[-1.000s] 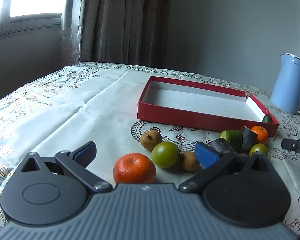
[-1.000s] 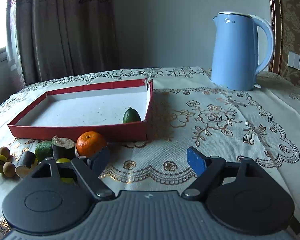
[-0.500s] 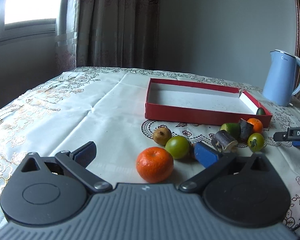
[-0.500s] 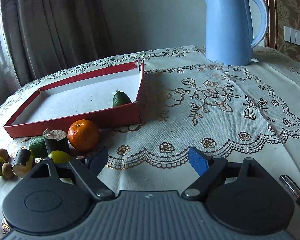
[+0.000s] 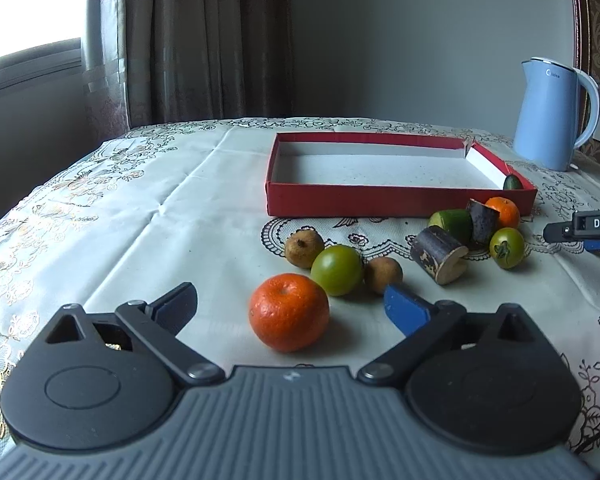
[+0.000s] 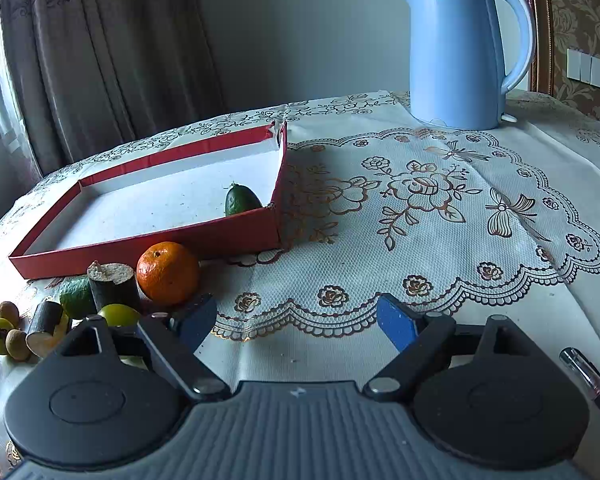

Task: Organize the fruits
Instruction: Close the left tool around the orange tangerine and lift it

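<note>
Two grippers hover over the cloth-covered bench [image 5: 148, 216], each with its jaws spread and nothing pinched. The left gripper [image 5: 290, 306] has an orange mandarin [image 5: 289, 311] lying between its jaws, touching neither pad. Just beyond the jaws sit a green tomato [image 5: 337, 269] and two brown longans [image 5: 304, 242], and past the blue pad on the right lies a dark cane piece [image 5: 439, 254].

Farther out on that side a second cane piece [image 5: 482, 220], a green fruit [image 5: 452, 219], a second mandarin [image 5: 504, 211] and a small green tomato [image 5: 507, 247] crowd together, each partly hiding the next. Straight ahead stands the red tray [image 5: 380, 199]; in the left view its near wall hides all but the top of the dark green fruit [image 6: 242, 200] in its corner, which the right view shows more fully.

The right gripper [image 6: 296, 318] has only bare cloth between its jaws, which have just been opening a little. Its left finger and housing cover part of the small tomato, and the first mandarin is cut off at the left edge of that view. Ahead and to the right of the jaws stands a blue kettle [image 6: 458, 48]. A pen-like thing [image 6: 588, 380] beside the right housing is cut off and hard to identify.
</note>
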The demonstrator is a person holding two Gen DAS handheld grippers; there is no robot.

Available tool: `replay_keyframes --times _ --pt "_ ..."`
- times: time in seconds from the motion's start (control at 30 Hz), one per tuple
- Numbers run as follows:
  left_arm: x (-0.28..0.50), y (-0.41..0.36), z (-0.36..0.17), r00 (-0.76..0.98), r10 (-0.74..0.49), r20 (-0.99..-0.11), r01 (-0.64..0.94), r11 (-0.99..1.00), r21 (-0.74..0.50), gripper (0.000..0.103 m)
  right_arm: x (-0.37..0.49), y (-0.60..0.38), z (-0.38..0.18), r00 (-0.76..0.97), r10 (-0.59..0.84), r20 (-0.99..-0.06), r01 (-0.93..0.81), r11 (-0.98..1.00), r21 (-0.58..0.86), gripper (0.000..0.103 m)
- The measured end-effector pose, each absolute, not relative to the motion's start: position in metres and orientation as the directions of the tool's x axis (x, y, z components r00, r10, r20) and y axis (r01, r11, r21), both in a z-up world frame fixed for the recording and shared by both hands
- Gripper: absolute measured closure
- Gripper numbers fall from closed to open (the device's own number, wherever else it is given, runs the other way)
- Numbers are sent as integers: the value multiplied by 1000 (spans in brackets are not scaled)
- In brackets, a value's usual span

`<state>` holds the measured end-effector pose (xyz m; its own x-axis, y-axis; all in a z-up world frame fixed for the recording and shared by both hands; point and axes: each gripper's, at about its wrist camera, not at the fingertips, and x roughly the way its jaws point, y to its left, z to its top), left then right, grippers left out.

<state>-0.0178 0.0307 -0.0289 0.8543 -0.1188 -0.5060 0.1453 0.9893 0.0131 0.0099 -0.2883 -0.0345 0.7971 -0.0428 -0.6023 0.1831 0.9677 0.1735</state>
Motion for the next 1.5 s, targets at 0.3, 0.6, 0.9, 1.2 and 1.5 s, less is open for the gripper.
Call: replay_keyframes --times 0.3,0.6,0.9,1.2,1.5 --pt "-6 35 -34 817 -124 -563 133 991 -25 10 10 -288 -34 796 -52 -603 192 967 169 16" --pt "-4 37 -35 805 -122 -580 130 991 -28 15 9 -288 -34 796 -70 -601 205 966 159 15" --pt "-2 38 -36 800 -133 -585 134 990 -41 19 7 -286 -32 800 -95 -592 218 966 140 15" --pt "-4 33 -37 798 -172 -577 182 982 -41 47 7 -286 -32 800 -97 -592 219 966 138 15" --pt "-5 32 -37 807 -142 -573 161 987 -18 63 8 -287 -33 799 -88 -595 217 965 147 15"
